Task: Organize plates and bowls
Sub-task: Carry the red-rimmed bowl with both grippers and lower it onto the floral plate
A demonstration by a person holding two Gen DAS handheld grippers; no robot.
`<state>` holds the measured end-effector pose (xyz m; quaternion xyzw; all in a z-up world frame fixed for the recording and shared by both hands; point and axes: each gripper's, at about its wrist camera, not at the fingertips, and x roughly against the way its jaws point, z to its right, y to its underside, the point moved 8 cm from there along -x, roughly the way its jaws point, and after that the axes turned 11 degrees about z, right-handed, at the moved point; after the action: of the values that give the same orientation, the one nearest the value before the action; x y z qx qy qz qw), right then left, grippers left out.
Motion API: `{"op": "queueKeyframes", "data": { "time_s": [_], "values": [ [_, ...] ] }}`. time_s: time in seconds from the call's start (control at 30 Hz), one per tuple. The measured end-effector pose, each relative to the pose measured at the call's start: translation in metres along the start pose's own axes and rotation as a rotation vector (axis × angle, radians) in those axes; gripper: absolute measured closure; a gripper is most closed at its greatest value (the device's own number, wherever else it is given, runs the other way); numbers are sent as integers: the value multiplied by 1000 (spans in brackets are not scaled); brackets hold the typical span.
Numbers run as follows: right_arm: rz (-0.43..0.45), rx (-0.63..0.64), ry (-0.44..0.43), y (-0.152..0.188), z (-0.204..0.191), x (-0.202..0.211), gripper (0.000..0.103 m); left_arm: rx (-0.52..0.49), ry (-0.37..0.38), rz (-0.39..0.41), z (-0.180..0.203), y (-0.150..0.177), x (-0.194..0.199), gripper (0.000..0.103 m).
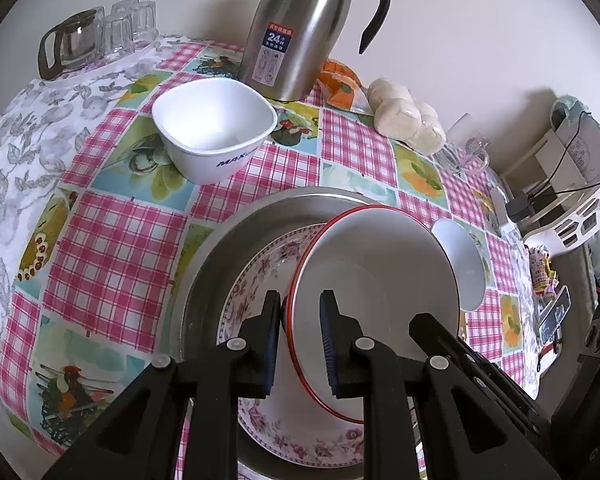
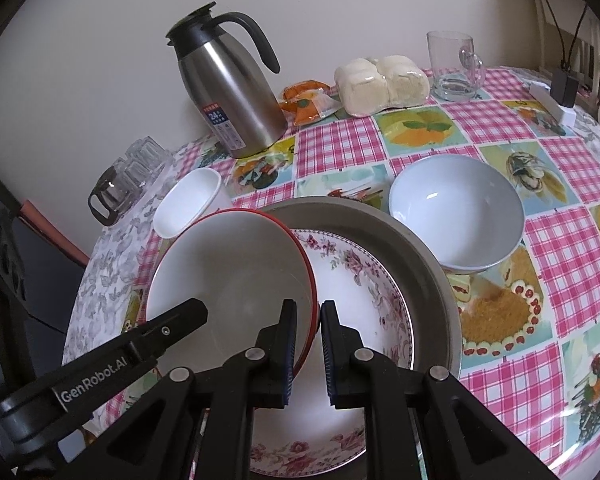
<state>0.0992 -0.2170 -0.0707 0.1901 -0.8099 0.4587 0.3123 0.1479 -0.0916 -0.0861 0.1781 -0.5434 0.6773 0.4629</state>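
Observation:
A red-rimmed white bowl (image 1: 376, 280) (image 2: 236, 268) is held tilted over a floral plate (image 1: 260, 280) (image 2: 364, 300) that lies in a grey metal dish (image 1: 208, 264) (image 2: 428, 264). My left gripper (image 1: 300, 320) has the bowl's left rim between its pads. My right gripper (image 2: 308, 328) is shut on the bowl's right rim; the left gripper's arm shows in the right wrist view at lower left. A white square bowl (image 1: 216, 124) (image 2: 188, 200) stands to the far left. A pale round bowl (image 2: 456, 208) (image 1: 464, 264) stands to the right.
A steel thermos jug (image 1: 300, 28) (image 2: 228, 96) stands at the back by the wall. Wrapped buns (image 1: 404, 120) (image 2: 380, 84), an orange packet (image 2: 304, 100) and a glass mug (image 2: 456, 68) lie behind. A glass pot and glasses (image 1: 96, 36) stand far left.

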Motion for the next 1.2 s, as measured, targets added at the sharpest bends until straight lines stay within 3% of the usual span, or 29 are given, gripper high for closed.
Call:
{"op": "queueKeyframes", "data": {
  "time_s": [1.2],
  "values": [
    [-13,-18,3,0,3,-9,82,23,-21,-50,-2,5,-14,78]
  ]
}}
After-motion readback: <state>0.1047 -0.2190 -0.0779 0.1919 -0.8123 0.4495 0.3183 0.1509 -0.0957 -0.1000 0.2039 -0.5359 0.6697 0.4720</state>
